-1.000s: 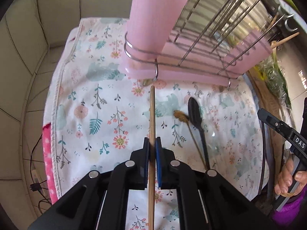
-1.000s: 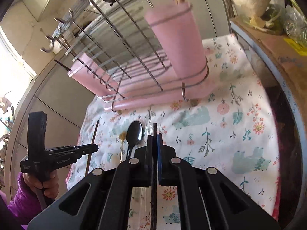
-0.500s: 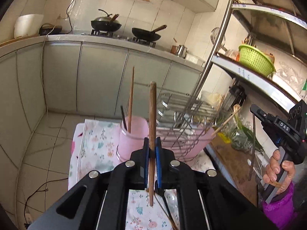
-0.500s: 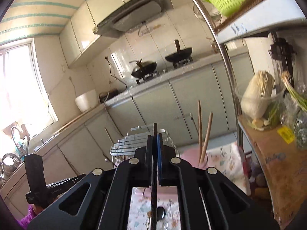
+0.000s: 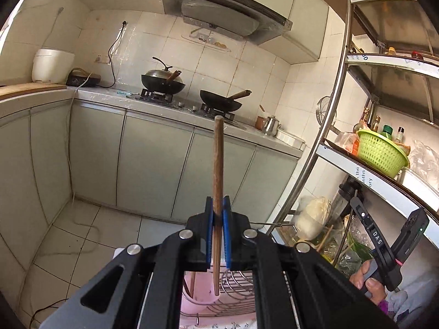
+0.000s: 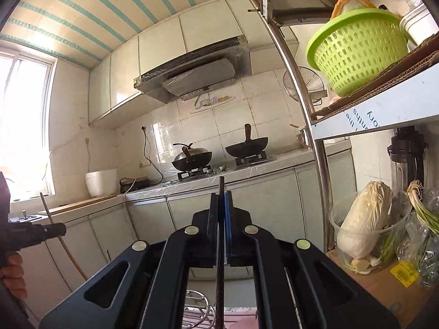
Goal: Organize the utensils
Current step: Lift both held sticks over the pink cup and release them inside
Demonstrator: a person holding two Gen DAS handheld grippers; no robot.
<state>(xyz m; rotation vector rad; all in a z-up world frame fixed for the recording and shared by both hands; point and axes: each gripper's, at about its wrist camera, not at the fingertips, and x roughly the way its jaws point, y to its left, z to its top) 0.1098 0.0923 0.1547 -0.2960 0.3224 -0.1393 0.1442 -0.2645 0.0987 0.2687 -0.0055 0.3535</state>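
Note:
My left gripper (image 5: pixel 216 205) is shut on a brown wooden chopstick (image 5: pixel 218 164) and holds it upright. Its lower end hangs above the pink utensil cup (image 5: pixel 201 292) on the wire dish rack (image 5: pixel 236 290); another stick stands in the cup. My right gripper (image 6: pixel 221 200) is shut on a thin dark chopstick (image 6: pixel 220 274), also upright, above the rack (image 6: pixel 197 312). The right gripper shows in the left wrist view (image 5: pixel 384 249), and the left gripper with its stick shows at the left edge of the right wrist view (image 6: pixel 41 230).
A metal shelf unit (image 5: pixel 329 142) stands to the right, with a green basket (image 5: pixel 381 153) and vegetables (image 6: pixel 362 219) on it. A kitchen counter with two woks (image 5: pixel 189 82) and a rice cooker (image 5: pixel 52 64) runs along the far wall.
Both grippers have tilted up and lifted with their chopsticks, from looking down at the floral cloth to looking at the far wall. The cup and rack have dropped to the bottom of both views.

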